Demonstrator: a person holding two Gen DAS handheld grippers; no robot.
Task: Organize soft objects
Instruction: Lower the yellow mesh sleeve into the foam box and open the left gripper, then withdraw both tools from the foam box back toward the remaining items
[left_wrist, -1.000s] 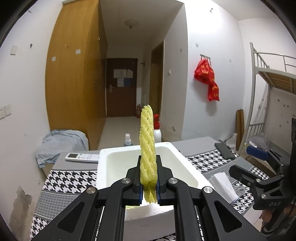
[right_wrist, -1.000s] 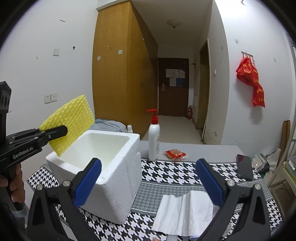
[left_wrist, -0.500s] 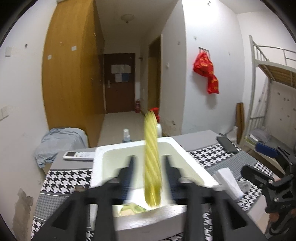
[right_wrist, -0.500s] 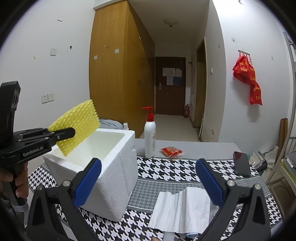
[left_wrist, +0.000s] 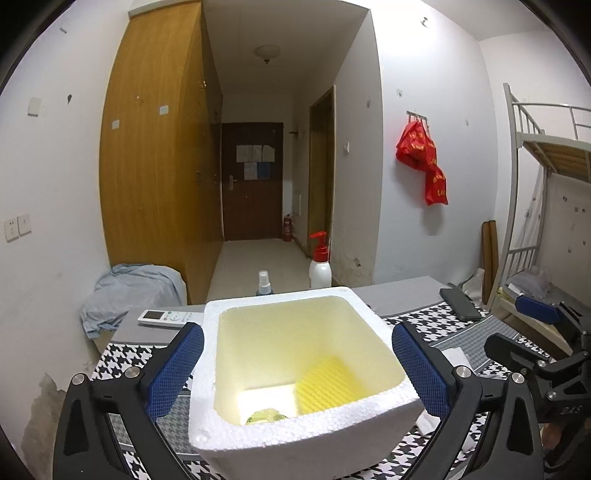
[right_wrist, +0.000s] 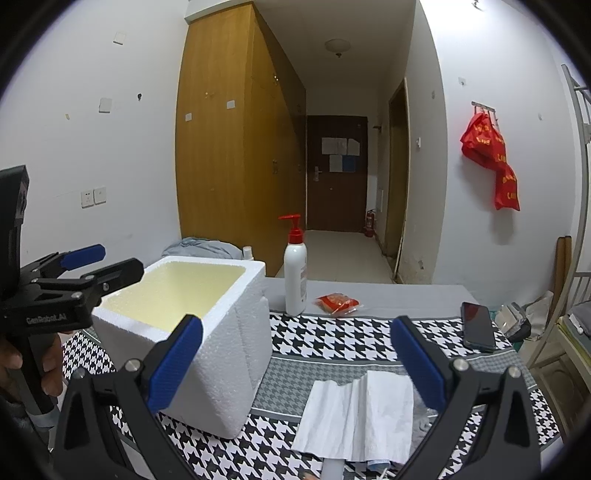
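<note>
Left gripper (left_wrist: 297, 363) stood with jaws spread wide, empty, above the foam box (left_wrist: 369, 411). The yellow net (left_wrist: 325, 384) lay on the box floor, right side. Right gripper (right_wrist: 295, 360) was likewise spread and empty, over the tissue (right_wrist: 358, 417) beside the box.

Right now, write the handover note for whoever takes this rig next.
Left gripper: open, empty, over the foam box.
Right gripper: open, empty, above the tissue.
Yellow foam net: flat on the box floor, right side. Something greenish lies beside it at the near wall; hard to identify.
Done: net is in the box.
Left: the tissue lies loose on the table, probably next. The bottle, phone and red packet look unrelated.
</note>
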